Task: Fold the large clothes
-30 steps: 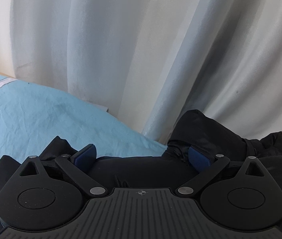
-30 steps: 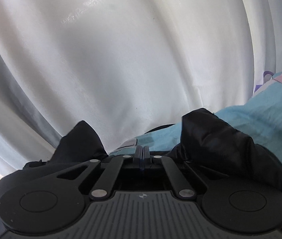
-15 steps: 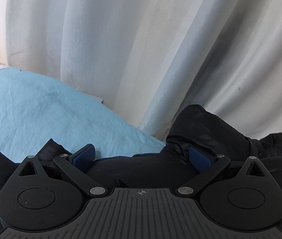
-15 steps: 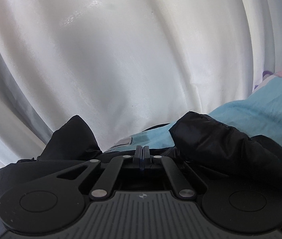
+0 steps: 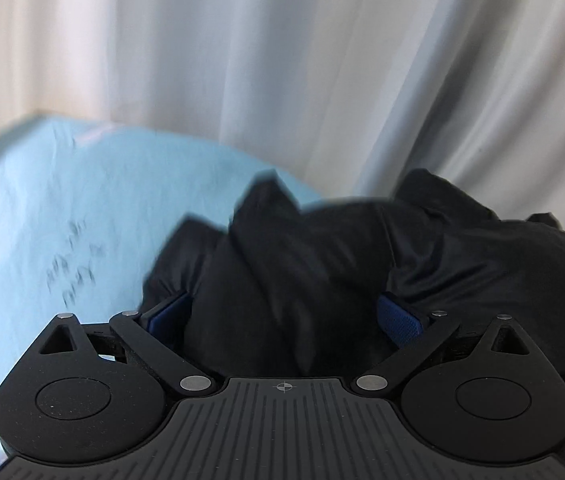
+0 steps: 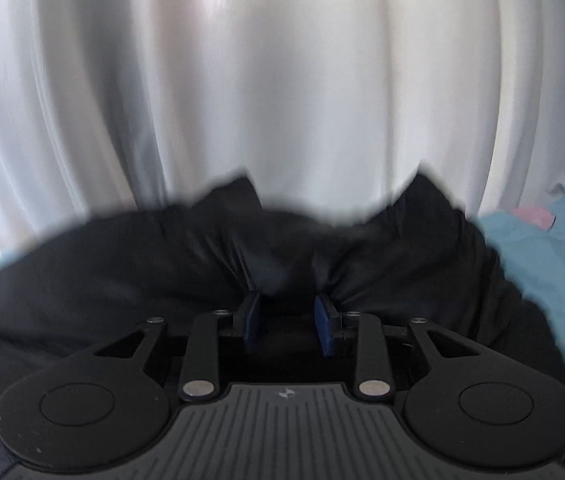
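A large black garment (image 5: pixel 322 264) lies bunched on a light blue sheet (image 5: pixel 62 220). My left gripper (image 5: pixel 282 316) is open, its blue pads (image 5: pixel 400 320) wide apart with black fabric bulging between them. In the right wrist view the same black garment (image 6: pixel 162 256) fills the lower half. My right gripper (image 6: pixel 288 318) is open, its blue pads (image 6: pixel 324 320) a small gap apart, right at a fold of the fabric. Both views are blurred by motion.
White curtains (image 5: pixel 282 60) hang close behind the garment and fill the upper half of the right wrist view (image 6: pixel 282 80). The blue sheet (image 6: pixel 542 264) with a pink patch (image 6: pixel 534 214) shows at the right.
My right gripper was shut and has opened. The left gripper stayed open and moved so that more black fabric sits between its pads. Both views have shifted.
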`<state>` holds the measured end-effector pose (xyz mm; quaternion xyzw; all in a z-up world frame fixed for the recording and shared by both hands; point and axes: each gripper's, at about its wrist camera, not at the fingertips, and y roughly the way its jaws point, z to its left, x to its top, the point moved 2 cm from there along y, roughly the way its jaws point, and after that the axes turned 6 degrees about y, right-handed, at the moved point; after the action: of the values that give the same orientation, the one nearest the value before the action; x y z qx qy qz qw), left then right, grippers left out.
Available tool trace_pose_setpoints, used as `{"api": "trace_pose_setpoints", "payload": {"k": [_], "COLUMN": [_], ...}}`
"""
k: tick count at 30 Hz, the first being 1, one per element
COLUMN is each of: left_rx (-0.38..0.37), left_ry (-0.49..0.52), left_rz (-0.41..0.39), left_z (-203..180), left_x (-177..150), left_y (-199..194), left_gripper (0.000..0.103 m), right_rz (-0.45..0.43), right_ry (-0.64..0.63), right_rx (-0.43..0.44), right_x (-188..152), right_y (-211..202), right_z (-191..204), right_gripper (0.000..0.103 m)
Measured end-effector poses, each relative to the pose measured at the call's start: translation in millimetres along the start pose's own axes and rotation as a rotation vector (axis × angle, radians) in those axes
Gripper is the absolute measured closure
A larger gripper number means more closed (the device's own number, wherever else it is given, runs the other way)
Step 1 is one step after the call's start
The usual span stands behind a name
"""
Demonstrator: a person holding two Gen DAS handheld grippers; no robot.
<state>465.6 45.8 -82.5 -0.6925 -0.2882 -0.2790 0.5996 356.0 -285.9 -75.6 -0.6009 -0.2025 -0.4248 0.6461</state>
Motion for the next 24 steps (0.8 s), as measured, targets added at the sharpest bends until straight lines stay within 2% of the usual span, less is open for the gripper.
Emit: {"api": "trace_pose_setpoints", "payload": {"k": [3, 4, 7, 9, 11, 13, 15, 17, 20, 23, 24], "left_rx": [-0.011, -0.016, -0.028, -0.066, -0.142, -0.172, -0.241, -0.304, -0.334, -0.351, -0.365], "left_ry": [-0.015, -0.030, -0.100, -0.181, -0.259, -0.336, -0.407, -0.416, -0.458, -0.499, -0.506], "left_rz": [0.000, -0.013, -0.029, 0.001, 0.034, 0.055, 0.069, 0.095, 0.120, 0.085, 0.079], "left_z": [11.9, 19.5, 54.1, 77.8, 96.5, 107.4, 110.9, 107.4, 108.1, 110.9, 111.1], "left_x": [-1.7, -4.5, -22.6, -41.4, -58.6, -71.1, -77.7, -80.8, -89.3, -92.3, -92.3], "left_y": [-28.8, -41.0, -76.2, -91.1, -92.0, -87.4, -80.3, -70.0, -55.9, -55.3, -55.6], "left_gripper": [0.002, 0.002, 0.002, 0.002, 0.002, 0.002, 0.002, 0.002, 0.001, 0.001, 0.010], "right_rz": [0.028, 0.017, -0.040, -0.053, -0.060, -0.042, -0.021, -0.024, -0.020, -0.017, -0.020], "right_ry": [-0.040, -0.044, -0.018, -0.027, -0.045, -0.035, -0.028, -0.053, -0.089, -0.087, -0.093], "right_rx": [-0.064, -0.060, 0.047, 0.099, 0.133, 0.160, 0.200, 0.212, 0.221, 0.247, 0.243], "right_x": [4.2, 5.1, -3.1, -15.6, -29.3, -42.9, -53.0, -59.8, -59.6, -58.1, -58.7], "right_y": [-10.6, -20.9, -59.8, -80.5, -93.3, -100.3, -102.3, -104.8, -107.8, -110.5, -109.9], "right_z": [8.5, 11.2, 17.2, 24.4, 34.4, 43.1, 52.3, 60.6, 68.7, 69.7, 70.7], "right_gripper": [0.074, 0.074, 0.074, 0.074, 0.074, 0.074, 0.074, 0.073, 0.073, 0.073, 0.073]}}
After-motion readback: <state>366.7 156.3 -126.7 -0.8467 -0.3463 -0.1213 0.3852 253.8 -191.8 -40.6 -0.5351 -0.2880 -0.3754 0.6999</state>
